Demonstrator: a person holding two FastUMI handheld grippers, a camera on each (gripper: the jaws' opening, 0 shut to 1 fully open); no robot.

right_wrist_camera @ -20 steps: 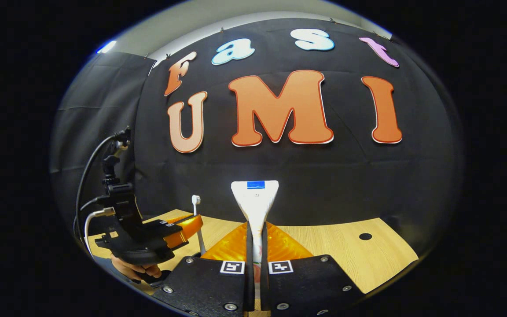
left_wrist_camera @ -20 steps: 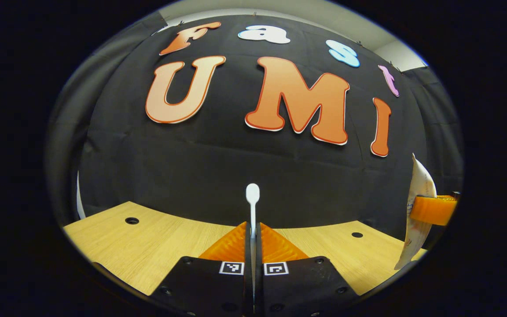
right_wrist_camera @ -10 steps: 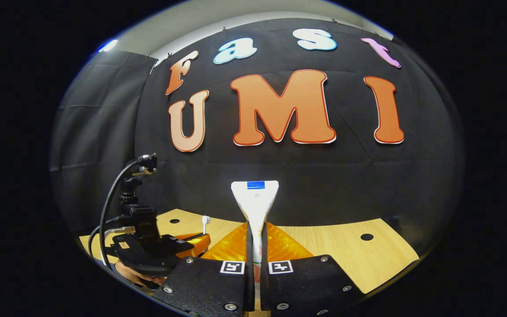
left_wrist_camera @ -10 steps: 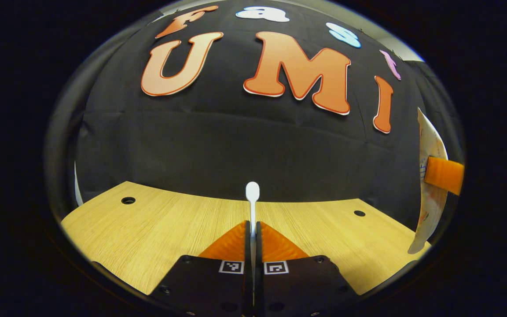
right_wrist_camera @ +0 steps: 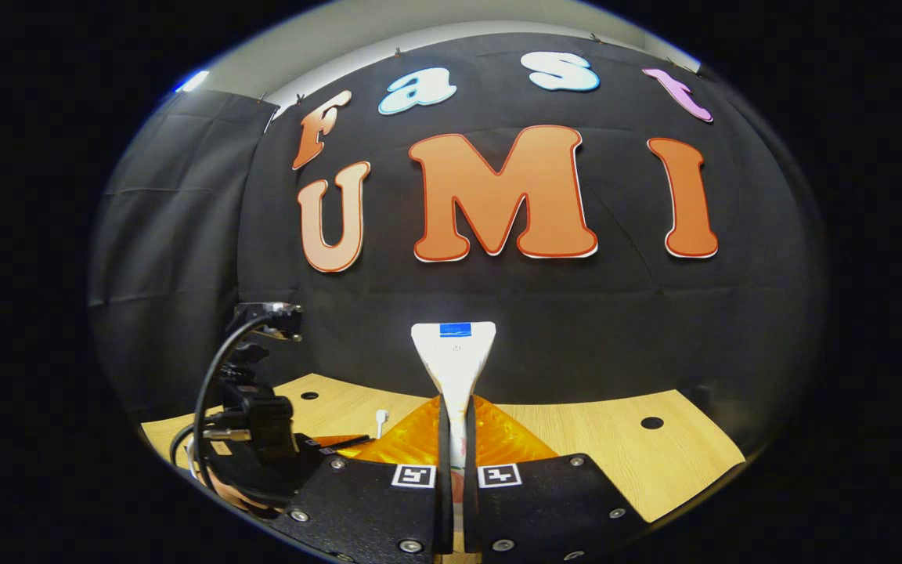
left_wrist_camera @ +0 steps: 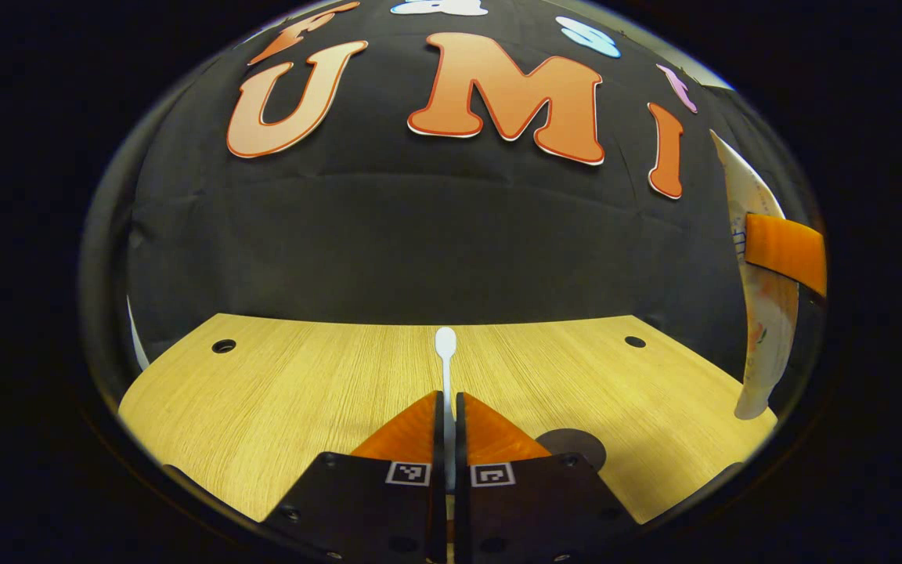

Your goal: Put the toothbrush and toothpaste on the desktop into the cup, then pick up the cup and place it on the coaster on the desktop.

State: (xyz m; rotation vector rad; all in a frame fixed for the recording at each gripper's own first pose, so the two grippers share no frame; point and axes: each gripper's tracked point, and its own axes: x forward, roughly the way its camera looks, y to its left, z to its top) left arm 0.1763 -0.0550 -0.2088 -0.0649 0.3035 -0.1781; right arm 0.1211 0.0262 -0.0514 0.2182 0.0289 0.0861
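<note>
Tilted further downward since a second ago, the left claw's view now takes in more of the surface [left_wrist_camera: 279, 392], and a dark round coaster [left_wrist_camera: 572, 445] has come into sight just right of its fingers. The toothbrush [left_wrist_camera: 445, 356] is pinched between the closed fingers of the left claw [left_wrist_camera: 448, 407], its white head standing straight up ahead of the fingertips, over the wood. In the right gripper view the same claw [right_wrist_camera: 341, 441] has sunk lower at the left, with the brush head [right_wrist_camera: 380, 418] poking up beside it and a hand [right_wrist_camera: 224, 489] seen beneath it.

The toothpaste [right_wrist_camera: 453, 356] is clamped between the closed fingers of the right claw [right_wrist_camera: 455, 415], its flat crimped end upright above the fingertips. At the right edge of the left gripper view, the tube [left_wrist_camera: 764, 313] is seen hanging upright, well above the surface, with a finger [left_wrist_camera: 784, 247] of the right claw across it.
</note>
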